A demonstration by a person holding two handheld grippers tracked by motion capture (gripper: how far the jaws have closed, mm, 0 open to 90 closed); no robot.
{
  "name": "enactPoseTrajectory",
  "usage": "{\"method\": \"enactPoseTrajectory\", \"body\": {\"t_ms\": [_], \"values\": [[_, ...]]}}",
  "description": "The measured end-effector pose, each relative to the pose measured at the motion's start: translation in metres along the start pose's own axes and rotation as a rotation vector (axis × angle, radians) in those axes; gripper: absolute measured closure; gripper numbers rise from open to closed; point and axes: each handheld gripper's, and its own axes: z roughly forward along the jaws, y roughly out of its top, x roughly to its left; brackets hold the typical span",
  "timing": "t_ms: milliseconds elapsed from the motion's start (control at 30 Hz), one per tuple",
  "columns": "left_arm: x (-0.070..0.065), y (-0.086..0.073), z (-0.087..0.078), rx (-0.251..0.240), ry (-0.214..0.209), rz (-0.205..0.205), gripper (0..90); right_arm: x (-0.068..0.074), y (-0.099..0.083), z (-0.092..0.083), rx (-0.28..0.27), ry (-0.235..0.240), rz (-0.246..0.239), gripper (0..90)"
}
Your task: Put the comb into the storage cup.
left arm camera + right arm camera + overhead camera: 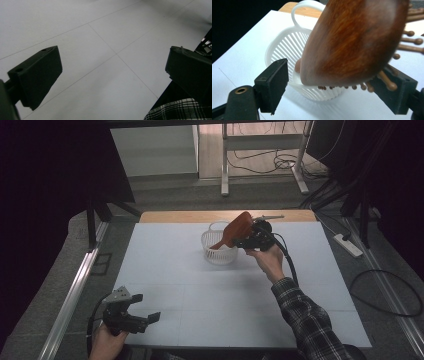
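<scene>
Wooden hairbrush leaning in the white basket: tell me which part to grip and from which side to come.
Probably best to grip the wooden hairbrush at its wide head, which sticks up above the basket rim while the narrow handle points down inside. Come from the right, where the right gripper is, jaws spanning the smooth back and the bristle side.

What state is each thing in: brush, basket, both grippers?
Wooden hairbrush: tilted, handle down in the basket, head between the right jaws.
White basket: upright on the table.
Right gripper: open, left pad clear of the brush.
Left gripper: open, holding nothing.
</scene>
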Motion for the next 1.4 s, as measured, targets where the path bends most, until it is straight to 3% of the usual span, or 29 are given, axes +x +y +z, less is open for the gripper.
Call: {"method": "enactPoseTrajectory", "body": {"t_ms": [667,1000,1400], "values": [[0.0,0.0,0.0,0.001,-0.001,0.0,0.7,0.002,-0.01,-0.014,0.007,0.03,-0.063,10.9],[0.0,0.0,0.0,0.0,-0.001,-0.001,0.8,0.005,-0.02,-0.018,0.05,0.019,-0.123,4.8],[0.0,0.0,0.0,-0.002,-0.005,0.0,0.9,0.004,-0.034,-0.017,0.085,0.017,-0.14,0.7]]}}
